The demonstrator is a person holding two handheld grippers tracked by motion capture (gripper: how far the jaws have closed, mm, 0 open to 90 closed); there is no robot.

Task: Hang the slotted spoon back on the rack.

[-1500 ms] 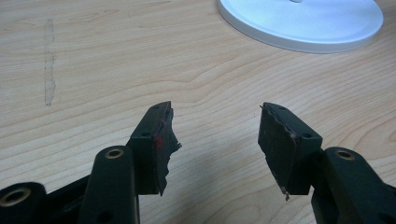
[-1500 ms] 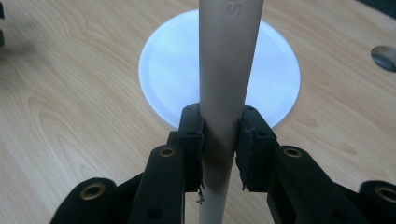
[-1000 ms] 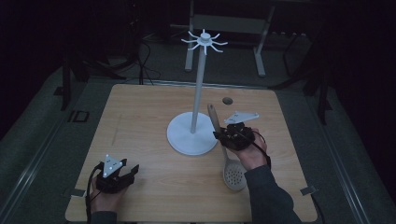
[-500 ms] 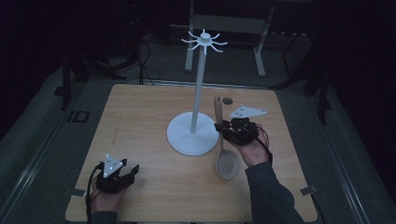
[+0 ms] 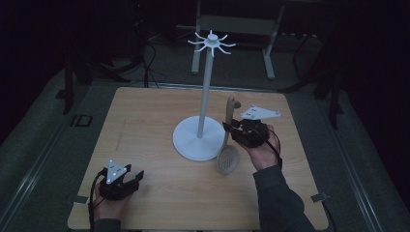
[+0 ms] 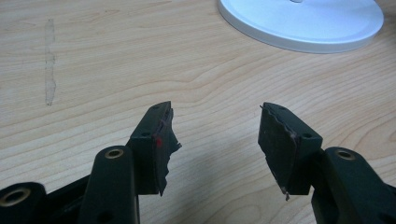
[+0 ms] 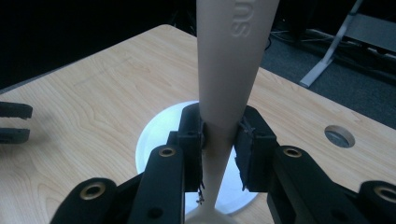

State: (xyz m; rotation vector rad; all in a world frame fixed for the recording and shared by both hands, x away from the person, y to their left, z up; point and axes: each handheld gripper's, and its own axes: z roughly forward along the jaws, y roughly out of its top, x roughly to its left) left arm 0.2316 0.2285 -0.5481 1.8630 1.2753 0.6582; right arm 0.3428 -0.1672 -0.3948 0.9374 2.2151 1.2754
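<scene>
The right tongs (image 7: 219, 140) pinch the beige spoon (image 5: 228, 140) at frame centre, beside the white stand (image 5: 203, 116). The left tongs (image 6: 215, 144), lower left, are spread over the desk (image 5: 145, 121).

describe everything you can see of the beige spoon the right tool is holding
The spoon is pale beige, matte, plastic-looking, with raised lettering on its handle in the right gripper view. It has a round slotted bowl and a long handle that widens toward its end. It stands nearly upright, bowl down near the table, beside the white stand's base. The right tool is shut on its narrow neck.
</scene>
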